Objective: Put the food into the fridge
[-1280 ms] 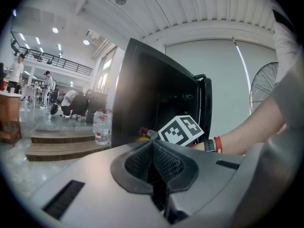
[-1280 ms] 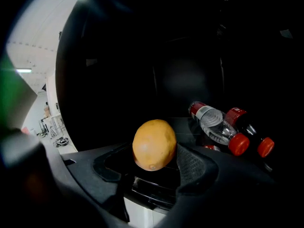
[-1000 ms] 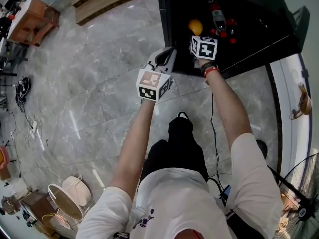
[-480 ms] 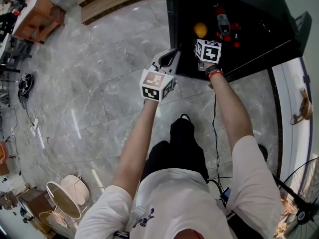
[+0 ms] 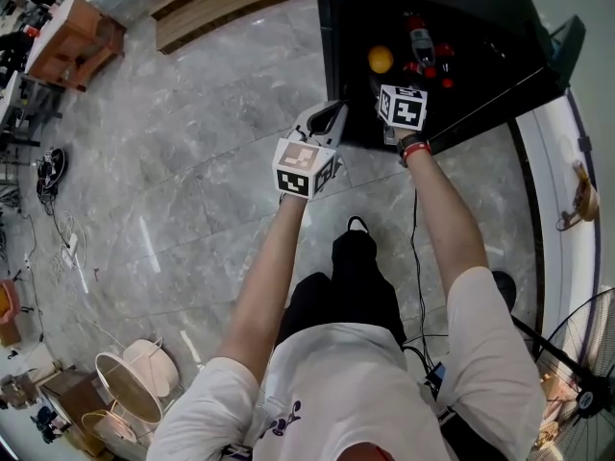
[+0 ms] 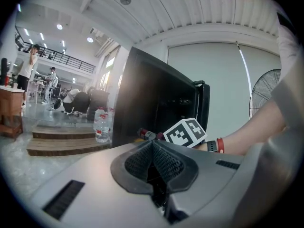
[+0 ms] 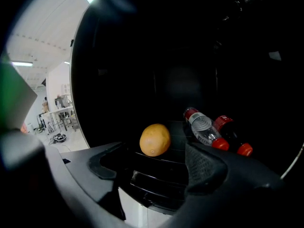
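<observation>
Your right gripper [image 7: 156, 169] stands at the open front of the black fridge [image 5: 332, 65], its jaws wide apart after just opening, with nothing between the pads. Beyond them, the orange fruit [image 7: 155, 139] sits alone on a dark ridged shelf [image 7: 156, 184] inside the fridge, clear of both jaws. Just beside it to the right lie two red-capped bottles [image 7: 205, 127], one clear and one dark, tipped on their sides and touching each other.

Your left gripper [image 6: 154, 164] is held beside the fridge's outer wall with its jaws pressed together and empty.

From the head view, you are standing on a polished grey marble floor [image 5: 173, 161], with both arms stretched towards the fridge. A low wooden step [image 5: 221, 3] runs along the far edge of the floor, and in the left gripper view a water bottle [image 6: 101, 125] stands on it. A wooden table [image 5: 67, 32] occupies the far left corner, and a standing fan [image 5: 586, 373] is at your right. Several people are gathered well back under the white slatted ceiling [image 6: 142, 13].
</observation>
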The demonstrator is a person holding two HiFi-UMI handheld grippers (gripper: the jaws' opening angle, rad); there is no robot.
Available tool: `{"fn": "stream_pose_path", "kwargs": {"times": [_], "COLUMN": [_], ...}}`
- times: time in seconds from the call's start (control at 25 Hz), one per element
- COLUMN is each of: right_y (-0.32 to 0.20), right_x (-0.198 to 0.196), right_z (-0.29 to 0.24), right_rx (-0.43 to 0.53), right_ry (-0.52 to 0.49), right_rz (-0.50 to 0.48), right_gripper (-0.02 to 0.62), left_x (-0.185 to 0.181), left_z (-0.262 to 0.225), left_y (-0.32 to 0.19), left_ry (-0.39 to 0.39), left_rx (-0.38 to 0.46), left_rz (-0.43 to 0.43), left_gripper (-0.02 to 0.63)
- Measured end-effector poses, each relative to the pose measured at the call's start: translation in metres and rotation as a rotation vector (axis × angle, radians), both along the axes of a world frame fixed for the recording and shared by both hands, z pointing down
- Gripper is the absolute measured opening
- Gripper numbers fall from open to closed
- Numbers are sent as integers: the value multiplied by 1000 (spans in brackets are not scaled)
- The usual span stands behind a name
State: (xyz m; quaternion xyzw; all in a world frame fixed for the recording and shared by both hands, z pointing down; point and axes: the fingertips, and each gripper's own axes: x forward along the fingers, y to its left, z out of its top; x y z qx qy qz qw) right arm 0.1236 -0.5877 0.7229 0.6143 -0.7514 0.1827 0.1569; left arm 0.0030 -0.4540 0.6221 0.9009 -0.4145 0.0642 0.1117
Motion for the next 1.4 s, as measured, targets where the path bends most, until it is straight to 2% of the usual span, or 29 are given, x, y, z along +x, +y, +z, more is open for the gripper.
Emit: {"fn": "stream_pose_path", "kwargs": {"times": [0.4, 0.8, 0.96, 1.2, 1.4], "right_y": [45, 103, 128, 160, 183], "right_x": [2, -7, -6, -8, -5], "right_z": [-43, -103, -122, -157, -188], "right_rx": [-21, -26, -48, -24, -2], "right_ry": [-13, -14, -20, -33, -41], "right_rz": [17, -1, -7, -22, -28], "right_gripper": [385, 371, 348, 316, 281], "left_x": [-7, -19, -17, -16, -21], "left_z": [-39, -92, -111, -133, -154], "left_y": [30, 65, 86, 113, 125], "left_ry": [-19, -5, -20, -36, -33], "left_rx": [-18, -33, -33, -36, -49], "left_rz": [17, 17, 27, 42, 12], "left_gripper": [18, 18, 18, 18, 18]}}
